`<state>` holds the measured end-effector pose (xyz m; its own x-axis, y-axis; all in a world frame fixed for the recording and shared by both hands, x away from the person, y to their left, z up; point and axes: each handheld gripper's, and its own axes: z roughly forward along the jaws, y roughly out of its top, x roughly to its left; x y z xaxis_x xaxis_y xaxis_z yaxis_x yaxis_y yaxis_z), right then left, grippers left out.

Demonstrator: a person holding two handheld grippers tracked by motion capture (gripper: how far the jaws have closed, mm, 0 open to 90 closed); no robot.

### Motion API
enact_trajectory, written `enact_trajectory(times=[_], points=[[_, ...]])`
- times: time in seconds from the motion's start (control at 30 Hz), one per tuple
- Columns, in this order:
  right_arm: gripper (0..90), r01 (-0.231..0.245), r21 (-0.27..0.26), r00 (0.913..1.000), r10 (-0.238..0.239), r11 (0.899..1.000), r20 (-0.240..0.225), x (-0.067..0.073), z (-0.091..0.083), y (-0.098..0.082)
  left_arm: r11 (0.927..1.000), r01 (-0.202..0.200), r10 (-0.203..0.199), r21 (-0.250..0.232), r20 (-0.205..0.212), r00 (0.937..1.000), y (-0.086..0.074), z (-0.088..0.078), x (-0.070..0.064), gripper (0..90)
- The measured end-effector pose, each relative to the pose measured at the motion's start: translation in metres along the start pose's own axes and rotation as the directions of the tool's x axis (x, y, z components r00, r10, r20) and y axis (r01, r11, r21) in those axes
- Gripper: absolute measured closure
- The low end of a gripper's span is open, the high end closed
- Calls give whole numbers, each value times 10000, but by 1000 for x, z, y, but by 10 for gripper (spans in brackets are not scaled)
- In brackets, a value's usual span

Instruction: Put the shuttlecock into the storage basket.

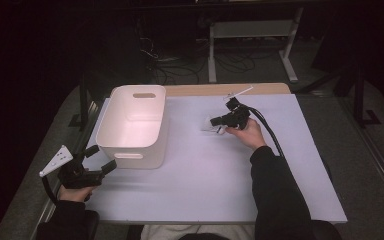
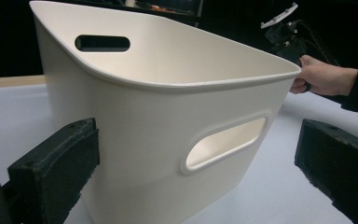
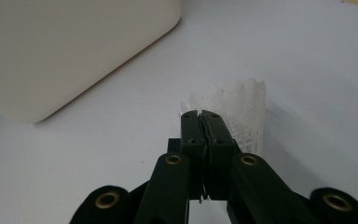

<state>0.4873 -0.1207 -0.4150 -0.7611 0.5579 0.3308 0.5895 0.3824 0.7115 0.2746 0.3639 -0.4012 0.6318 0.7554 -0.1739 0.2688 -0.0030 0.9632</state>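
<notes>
White table (image 1: pixel 220 170): cream bin (image 1: pixel 134 125) left-centre; white shuttlecock (image 1: pixel 211 125) right of bin, well apart.

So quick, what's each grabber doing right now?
Left gripper: open, jaws either side of the white bin's corner, holding nothing.
Right gripper: shut on the shuttlecock.

Left claw (image 1: pixel 105 159) jaws apart, right claw (image 1: pixel 214 123) jaws pressed together

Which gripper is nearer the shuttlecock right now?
Right. The right gripper is shut at the shuttlecock; the left gripper sits open at the white bin's near corner, across the table.
</notes>
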Motion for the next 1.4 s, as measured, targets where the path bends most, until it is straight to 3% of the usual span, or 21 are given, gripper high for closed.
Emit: enact_trajectory(times=[0.87,1.4], points=[[785,691,119,9976,-691,9975,-45,20,-25,7,10000,-23,23,21,-16,10000,0,0,0,0],[692,1095,290,9940,-1097,9936,45,30,-31,6,10000,-1,1,18,-16,10000,0,0,0,0]])
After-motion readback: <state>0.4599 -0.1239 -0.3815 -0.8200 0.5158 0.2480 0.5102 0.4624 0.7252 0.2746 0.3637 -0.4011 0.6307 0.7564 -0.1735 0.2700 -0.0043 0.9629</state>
